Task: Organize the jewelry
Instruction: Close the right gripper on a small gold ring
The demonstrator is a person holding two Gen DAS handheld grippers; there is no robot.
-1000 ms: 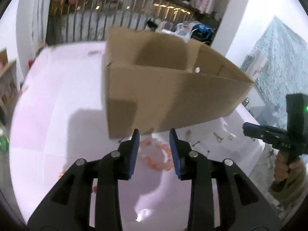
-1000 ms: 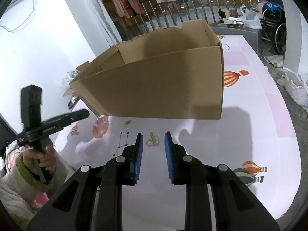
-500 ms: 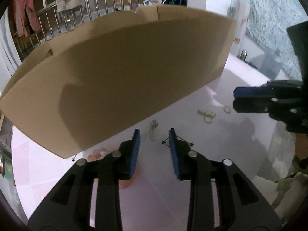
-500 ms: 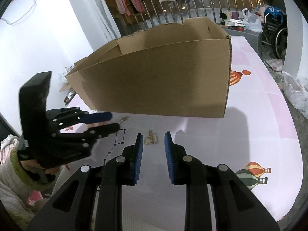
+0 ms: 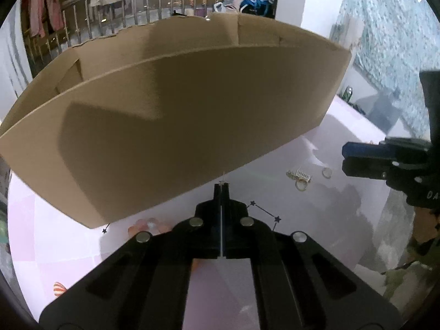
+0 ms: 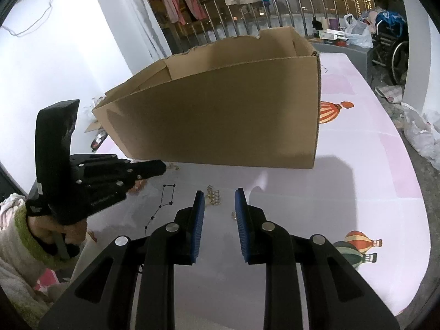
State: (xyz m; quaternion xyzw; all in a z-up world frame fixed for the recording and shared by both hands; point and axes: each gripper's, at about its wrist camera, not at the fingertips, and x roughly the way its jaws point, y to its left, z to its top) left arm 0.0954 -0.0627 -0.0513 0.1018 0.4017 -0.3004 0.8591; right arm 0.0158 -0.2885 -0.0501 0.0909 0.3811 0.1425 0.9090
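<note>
Several small gold pieces (image 5: 299,177) lie loose on the bench (image 5: 316,220) near the cardboard box (image 5: 176,126), light, slippery, best nipped by a loop; left tongs (image 5: 221,188) have just pressed together around a thin earring (image 5: 223,179), right tongs (image 6: 219,214) spread, empty.

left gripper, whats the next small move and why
Probably lift the left gripper straight up. Its jaws have just been closing and now stand shut, seemingly on a small gold piece poking out at the tips. The open-topped cardboard box stands right behind, its wall too tall to clear from here.
</note>
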